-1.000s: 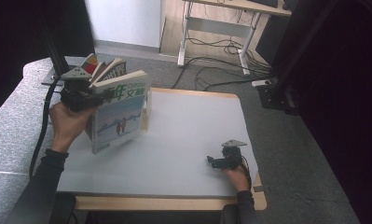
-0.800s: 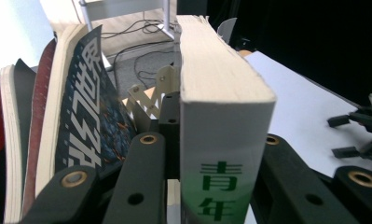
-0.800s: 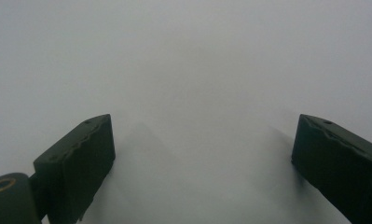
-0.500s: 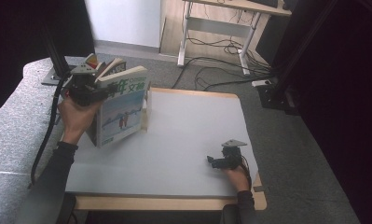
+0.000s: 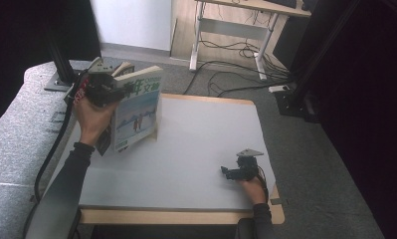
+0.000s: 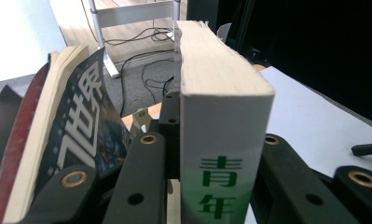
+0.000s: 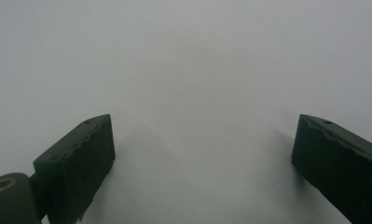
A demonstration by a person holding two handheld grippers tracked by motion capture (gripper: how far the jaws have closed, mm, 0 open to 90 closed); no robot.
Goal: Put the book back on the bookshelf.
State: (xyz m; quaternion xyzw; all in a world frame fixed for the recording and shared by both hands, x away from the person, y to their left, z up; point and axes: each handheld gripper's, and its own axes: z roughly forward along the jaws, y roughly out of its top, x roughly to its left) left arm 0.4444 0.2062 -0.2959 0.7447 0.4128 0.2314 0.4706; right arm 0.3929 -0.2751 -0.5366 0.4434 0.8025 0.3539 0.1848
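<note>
The left gripper (image 5: 104, 89), clamped on a thick book (image 5: 138, 108), carries it upright at ten o'clock over the table (image 5: 201, 149), beside other books (image 6: 58, 130). Next it likely needs slotting among them. The right gripper (image 5: 238, 172) rests at five o'clock, jaws apart.

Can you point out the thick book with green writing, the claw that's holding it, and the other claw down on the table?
Thick book (image 5: 138, 110): high view, on its pale front cover.
Left claw (image 5: 102, 88): high view, at its black tips, clamping the book's top.
Right claw (image 5: 227, 173): high view, at its tips, above the white tabletop.
</note>
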